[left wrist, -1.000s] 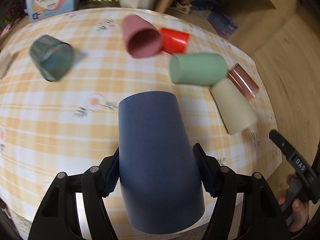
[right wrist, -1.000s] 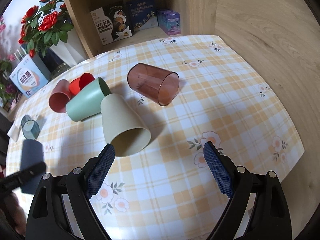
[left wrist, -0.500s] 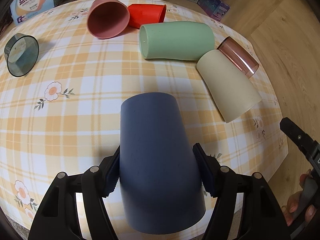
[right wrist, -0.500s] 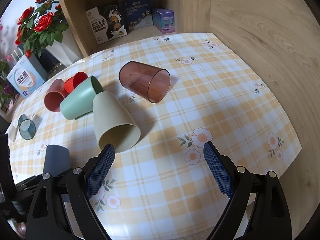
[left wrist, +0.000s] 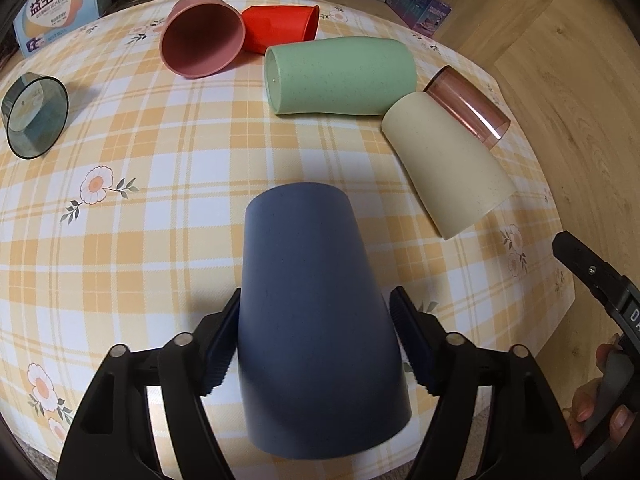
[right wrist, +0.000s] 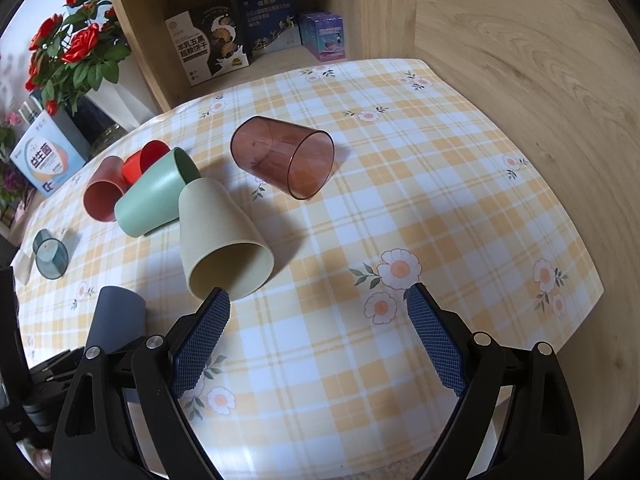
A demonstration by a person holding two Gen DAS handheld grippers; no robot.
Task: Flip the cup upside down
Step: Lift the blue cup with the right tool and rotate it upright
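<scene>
- Up close, the left gripper [left wrist: 316,344] has its two blue ribbed pads pressed against the sides of a dark blue cup [left wrist: 316,320], clamped on it.
- That cup stands with its closed base on top and its wider rim downward, over the near edge of a table [left wrist: 160,240] covered in an orange-and-white checked cloth with flower prints.
- Further back lie five cups on their sides: a pink cup [left wrist: 202,36], a red cup [left wrist: 280,28], a green cup [left wrist: 340,76], a cream cup [left wrist: 448,164] and a clear brown cup [right wrist: 282,158].
- Off to the left lies a small smoky teal glass [left wrist: 34,116], also on its side.
- Meanwhile the right gripper [right wrist: 318,336] hovers above the cloth with its jaws wide apart, holding nothing; the cream cup's mouth is just beyond its left fingertip.
</scene>
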